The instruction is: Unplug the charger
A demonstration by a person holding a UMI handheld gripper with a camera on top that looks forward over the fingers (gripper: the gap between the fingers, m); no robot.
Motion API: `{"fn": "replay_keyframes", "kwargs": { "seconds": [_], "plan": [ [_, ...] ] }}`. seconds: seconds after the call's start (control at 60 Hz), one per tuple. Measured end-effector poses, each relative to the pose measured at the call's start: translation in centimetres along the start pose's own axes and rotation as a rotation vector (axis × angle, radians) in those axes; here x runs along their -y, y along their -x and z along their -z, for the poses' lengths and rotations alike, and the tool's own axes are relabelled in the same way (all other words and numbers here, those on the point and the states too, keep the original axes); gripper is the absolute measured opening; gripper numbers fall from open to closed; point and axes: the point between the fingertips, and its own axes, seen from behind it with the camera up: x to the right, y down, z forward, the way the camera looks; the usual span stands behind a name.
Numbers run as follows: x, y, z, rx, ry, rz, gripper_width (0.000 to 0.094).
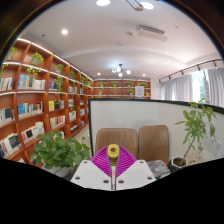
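My gripper (113, 156) is raised and looks out across a room. Its two fingers meet, and the magenta pads (100, 158) press together on a small yellow piece with a dark hole in its end (113, 151), which looks like the charger's plug end. Only this end shows; the rest of it is hidden between the pads. No socket, cable or power strip is in view.
Tall wooden bookshelves (35, 100) line the left wall. A leafy plant (55, 150) stands just left of the fingers and a potted plant (193, 125) to the right. Two brown chair backs (135, 140) stand beyond the fingers. Curtained windows (190, 88) are on the right.
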Motion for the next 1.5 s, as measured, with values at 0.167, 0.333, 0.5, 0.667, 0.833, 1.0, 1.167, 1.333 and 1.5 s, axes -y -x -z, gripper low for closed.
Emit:
{"fn": "replay_keyframes", "kwargs": {
  "seconds": [0.167,0.333,0.5,0.667,0.833,1.0,1.167,1.333,1.5],
  "plan": [
    [-9.5,-7.4,0.0,-0.031,0.192,-0.051,0.0035],
    [-25.9,-10.7,2.0,-0.024,0.467,-0.080,0.0037],
    [-33.7,-11.6,3.0,-0.001,0.588,-0.111,0.0046],
    [-33.1,-11.7,2.7,-0.002,0.594,-0.166,0.0182],
    [-28.1,-13.4,3.6,-0.053,0.504,-0.111,0.0756],
    [-19.4,-12.9,8.5,-0.078,0.383,-0.121,0.0836],
    [-13.3,-9.8,16.6,-0.074,0.300,-0.120,0.0853],
    [-13.3,-6.3,23.9,-0.072,0.300,-0.084,0.0853],
    [-15.8,-3.7,28.6,-0.051,0.344,-0.082,0.0862]
  ]
}}
